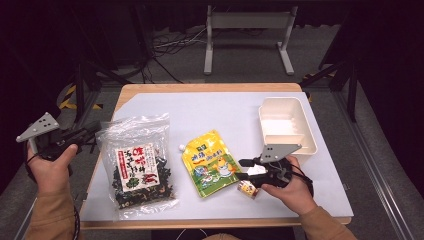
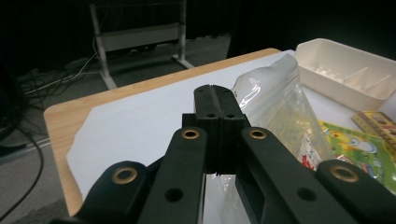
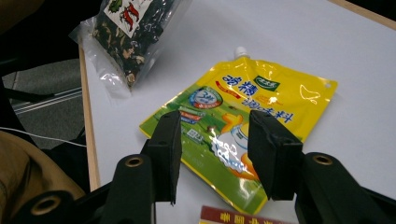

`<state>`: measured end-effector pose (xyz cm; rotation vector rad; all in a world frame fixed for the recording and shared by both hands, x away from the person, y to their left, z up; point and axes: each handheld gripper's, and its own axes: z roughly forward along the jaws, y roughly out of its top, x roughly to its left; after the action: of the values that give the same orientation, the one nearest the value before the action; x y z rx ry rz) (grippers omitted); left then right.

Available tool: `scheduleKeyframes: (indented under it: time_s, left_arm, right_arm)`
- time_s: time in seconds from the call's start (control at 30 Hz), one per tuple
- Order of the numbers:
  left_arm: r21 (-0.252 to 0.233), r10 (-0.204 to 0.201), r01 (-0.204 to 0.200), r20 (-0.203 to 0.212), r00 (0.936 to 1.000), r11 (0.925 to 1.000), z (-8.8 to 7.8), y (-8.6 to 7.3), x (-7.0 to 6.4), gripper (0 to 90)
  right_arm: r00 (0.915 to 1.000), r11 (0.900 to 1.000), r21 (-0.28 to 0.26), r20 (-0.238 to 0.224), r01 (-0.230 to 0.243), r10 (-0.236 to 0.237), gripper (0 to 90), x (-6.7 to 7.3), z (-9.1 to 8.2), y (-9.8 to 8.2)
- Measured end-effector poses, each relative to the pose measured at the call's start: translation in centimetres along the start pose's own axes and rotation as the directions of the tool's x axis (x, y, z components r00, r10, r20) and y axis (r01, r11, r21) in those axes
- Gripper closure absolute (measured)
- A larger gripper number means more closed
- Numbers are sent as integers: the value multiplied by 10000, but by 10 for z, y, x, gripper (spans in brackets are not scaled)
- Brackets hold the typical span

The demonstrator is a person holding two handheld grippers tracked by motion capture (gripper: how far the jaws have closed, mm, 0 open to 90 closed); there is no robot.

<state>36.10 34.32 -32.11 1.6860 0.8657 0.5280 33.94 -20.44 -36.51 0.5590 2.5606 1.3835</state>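
left tool (image 2: 215, 100): clamped, nothing held, past table's (image 1: 200, 88) left edge | right tool (image 3: 215, 140): parted over yellow pouch (image 3: 243, 121)

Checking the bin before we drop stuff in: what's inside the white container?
The white container looks empty: pale bare floor with a low divider rib across it. In the left gripper view, ridged partitions show inside. The near wall hides the floor strip right behind it.

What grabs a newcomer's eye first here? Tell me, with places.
The yellow spouted pouch lies at the table's middle, with the right gripper open at its edge. Left of it lies a clear bag of dark dried food; a white tray sits far right.
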Motion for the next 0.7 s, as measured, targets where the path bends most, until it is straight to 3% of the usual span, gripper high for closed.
scheduleKeyframes:
  time_s: [0.23, 0.6, 0.7]
  left_arm:
    - [-296, 154, -145, 295, 9994, 9995, -9, 5, -7, 900]
    - [-563, 383, -355, 498, 9980, 9978, -16, 10, -17, 900]
    - [-587, 439, -408, 522, 9977, 9974, -17, 11, -19, 900]
  right_arm:
    - [9986, 9999, 89, -522, -46, 50, 513, 2, 17, 31]
    - [9972, 9997, 157, -719, 193, -181, 442, 5, 44, 78]
    - [9969, 9998, 165, -779, 134, -121, 440, 4, 49, 83]
